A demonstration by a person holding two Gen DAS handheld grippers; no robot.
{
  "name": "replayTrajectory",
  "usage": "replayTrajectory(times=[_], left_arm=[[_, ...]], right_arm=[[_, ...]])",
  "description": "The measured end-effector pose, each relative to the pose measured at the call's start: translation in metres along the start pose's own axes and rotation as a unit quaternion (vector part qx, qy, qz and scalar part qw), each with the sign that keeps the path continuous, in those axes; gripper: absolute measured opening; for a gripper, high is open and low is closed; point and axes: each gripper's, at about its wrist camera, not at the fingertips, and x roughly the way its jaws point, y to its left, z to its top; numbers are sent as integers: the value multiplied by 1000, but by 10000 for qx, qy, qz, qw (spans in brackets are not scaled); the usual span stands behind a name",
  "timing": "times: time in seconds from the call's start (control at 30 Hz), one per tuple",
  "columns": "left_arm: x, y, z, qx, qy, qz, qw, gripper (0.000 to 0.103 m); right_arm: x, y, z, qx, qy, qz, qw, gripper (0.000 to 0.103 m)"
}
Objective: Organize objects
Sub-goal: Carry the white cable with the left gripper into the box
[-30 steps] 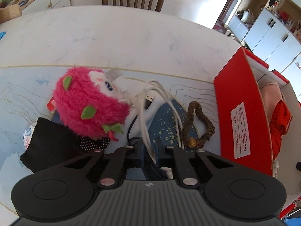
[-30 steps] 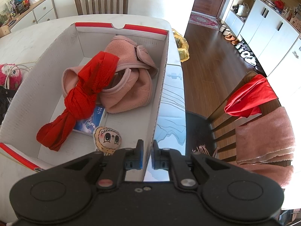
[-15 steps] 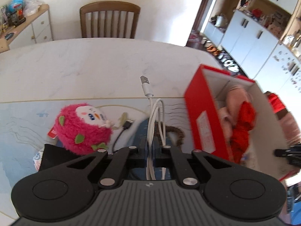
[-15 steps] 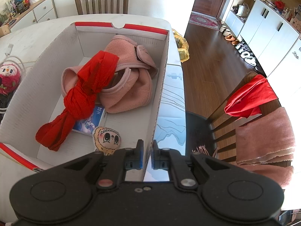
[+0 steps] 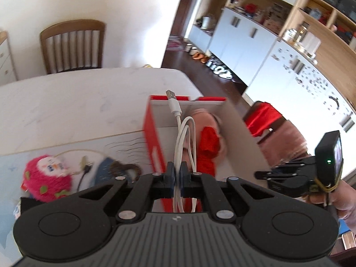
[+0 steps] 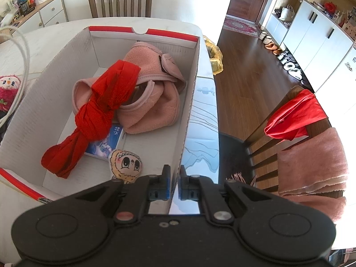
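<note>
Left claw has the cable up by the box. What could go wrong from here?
The white cable is pinched at mid-coil in the left claw, so its loose loops and plug may snag the box rim on release. The right claw clamps the box wall; a tug there might shift the box.

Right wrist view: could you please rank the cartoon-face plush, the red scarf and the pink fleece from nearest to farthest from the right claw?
1. The cartoon-face plush, in the box's near corner, just left of the right claw.
2. The red scarf, lying mid-box toward the left wall.
3. The pink fleece, bunched toward the far end, partly under the scarf.
</note>
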Motion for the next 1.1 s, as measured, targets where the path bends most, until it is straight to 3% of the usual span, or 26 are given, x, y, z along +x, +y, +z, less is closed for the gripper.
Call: replayTrajectory(times=[0.33, 0.53, 0.73, 0.9, 1.1], left_arm=[[36, -45, 14, 574, 209, 142, 9980, 4], [65, -76, 5, 893, 521, -21, 9946, 4], [90, -102, -10, 1301, 859, -167, 9876, 4], [110, -113, -15, 1724, 922, -343, 9801, 4], [130, -116, -19, 2140, 1065, -231, 9707, 4]], right_arm=[[-1, -1, 0, 5, -15, 16, 10000, 5], [-1, -1, 0, -19, -22, 27, 10000, 5], [0, 0, -1, -29, -35, 59, 10000, 5], [0, -2, -4, -27, -53, 86, 9999, 5], [0, -3, -5, -32, -70, 112, 9999, 5]])
